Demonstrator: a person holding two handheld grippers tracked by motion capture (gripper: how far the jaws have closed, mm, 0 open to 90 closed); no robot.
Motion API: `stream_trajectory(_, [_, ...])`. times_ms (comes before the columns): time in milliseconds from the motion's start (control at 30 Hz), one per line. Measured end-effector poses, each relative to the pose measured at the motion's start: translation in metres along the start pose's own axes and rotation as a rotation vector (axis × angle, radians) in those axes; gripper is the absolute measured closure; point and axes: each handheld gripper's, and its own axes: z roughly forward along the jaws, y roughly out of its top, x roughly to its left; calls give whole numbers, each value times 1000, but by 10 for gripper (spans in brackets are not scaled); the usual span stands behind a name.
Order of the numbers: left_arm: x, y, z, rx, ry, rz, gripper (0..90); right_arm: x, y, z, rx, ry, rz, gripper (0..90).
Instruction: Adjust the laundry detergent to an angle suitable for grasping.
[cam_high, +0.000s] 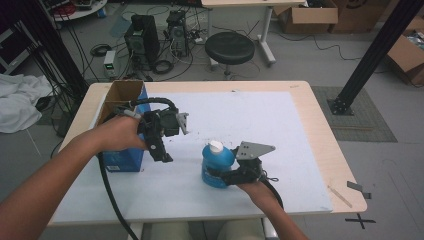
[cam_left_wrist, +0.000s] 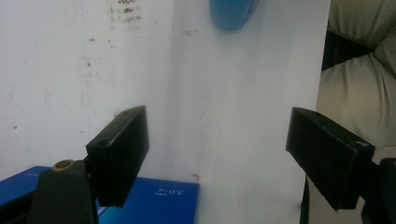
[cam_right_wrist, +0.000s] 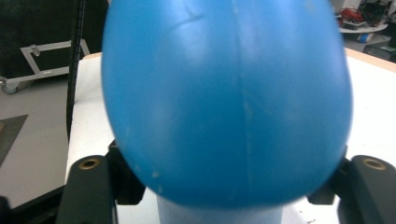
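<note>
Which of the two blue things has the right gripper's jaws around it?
The round blue bottle with the white cap, between the right gripper's jaws; the blue box stands apart by the left hand.

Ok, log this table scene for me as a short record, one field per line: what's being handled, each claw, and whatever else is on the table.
item in hand: blue bottle with white cap, upright on the white sheet
right claw: jaws on either side of the bottle's lower body; contact not clear
left claw: open, nothing between the jaws, above the sheet
other item: open blue cardboard box at the table's left side
table: light wood, mostly covered by the sheet
</note>
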Motion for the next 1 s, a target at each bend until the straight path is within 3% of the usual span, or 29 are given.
stream_trajectory(267, [0, -2, 0, 2, -1, -4, 220, 0, 1, 0, -5, 11, -14, 408])
stream_trajectory(567, [0, -3, 1, -1, -3, -9, 221, 0, 2, 0, 8, 17, -34, 433])
stream_trajectory(867, [1, -5, 0, 1, -1, -16, 220, -9, 15, 0, 31, 95, -36, 439])
stream_trajectory(933, [2, -5, -1, 12, 0, -18, 220, -16, 22, -2, 38, 140, -52, 438])
stream_trajectory(1000, [2, -6, -1, 14, 0, -22, 220, -17, 24, -2, 39, 146, -66, 439])
